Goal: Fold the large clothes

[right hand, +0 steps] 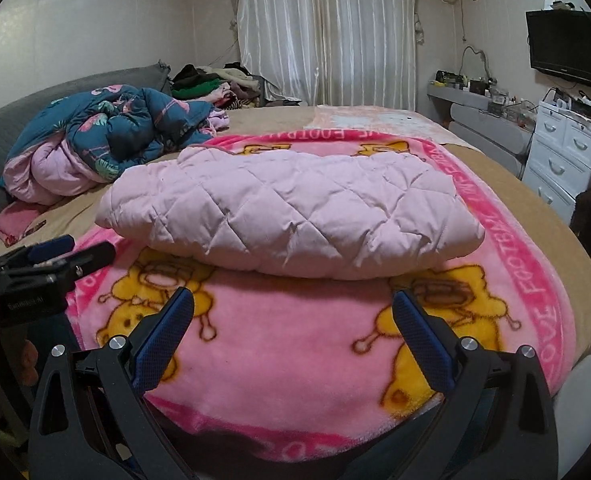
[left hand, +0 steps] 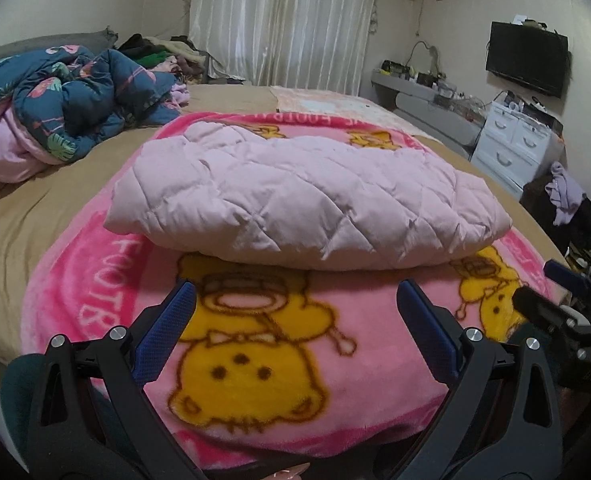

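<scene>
A pale pink quilted jacket (left hand: 295,196) (right hand: 295,208) lies folded into a thick rectangular bundle on a pink cartoon blanket (left hand: 279,360) (right hand: 279,352) spread over the bed. My left gripper (left hand: 295,292) hovers open just in front of the bundle's near edge, nothing between its blue pads. My right gripper (right hand: 293,298) is open as well, also short of the near edge and empty. In the left wrist view the right gripper (left hand: 551,284) shows at the right edge; in the right wrist view the left gripper (right hand: 75,250) shows at the left edge.
A crumpled blue floral duvet (left hand: 67,100) (right hand: 115,136) with pink lining sits at the far left of the tan bed (left hand: 23,240). Loose clothes pile up by the curtain (right hand: 327,32). White drawers (left hand: 515,148), a cluttered shelf and a wall TV (right hand: 567,48) stand to the right.
</scene>
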`<action>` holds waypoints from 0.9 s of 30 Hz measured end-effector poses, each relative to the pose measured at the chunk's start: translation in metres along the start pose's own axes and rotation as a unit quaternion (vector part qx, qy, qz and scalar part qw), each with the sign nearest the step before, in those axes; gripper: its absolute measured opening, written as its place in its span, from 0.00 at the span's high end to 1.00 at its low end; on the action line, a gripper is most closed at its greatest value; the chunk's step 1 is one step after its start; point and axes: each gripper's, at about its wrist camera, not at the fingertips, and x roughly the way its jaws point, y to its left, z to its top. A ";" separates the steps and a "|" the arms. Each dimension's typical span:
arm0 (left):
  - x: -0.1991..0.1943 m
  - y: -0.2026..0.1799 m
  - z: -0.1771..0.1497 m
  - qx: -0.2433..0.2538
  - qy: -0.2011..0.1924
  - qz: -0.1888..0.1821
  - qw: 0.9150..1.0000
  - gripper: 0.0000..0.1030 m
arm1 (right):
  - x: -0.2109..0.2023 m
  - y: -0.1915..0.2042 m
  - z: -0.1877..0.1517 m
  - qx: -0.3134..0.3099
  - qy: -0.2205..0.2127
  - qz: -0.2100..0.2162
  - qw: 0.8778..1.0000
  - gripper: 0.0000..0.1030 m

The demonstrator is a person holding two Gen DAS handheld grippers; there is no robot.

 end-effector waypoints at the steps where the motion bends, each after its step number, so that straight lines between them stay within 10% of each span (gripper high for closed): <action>1: 0.000 0.000 0.000 -0.001 0.001 0.000 1.000 0.09 | 0.000 -0.001 -0.001 0.001 -0.002 0.000 1.000 0.04; 27: -0.009 0.003 0.005 -0.003 -0.010 0.018 1.000 0.09 | 0.000 -0.002 -0.001 -0.001 -0.004 0.001 1.000 0.04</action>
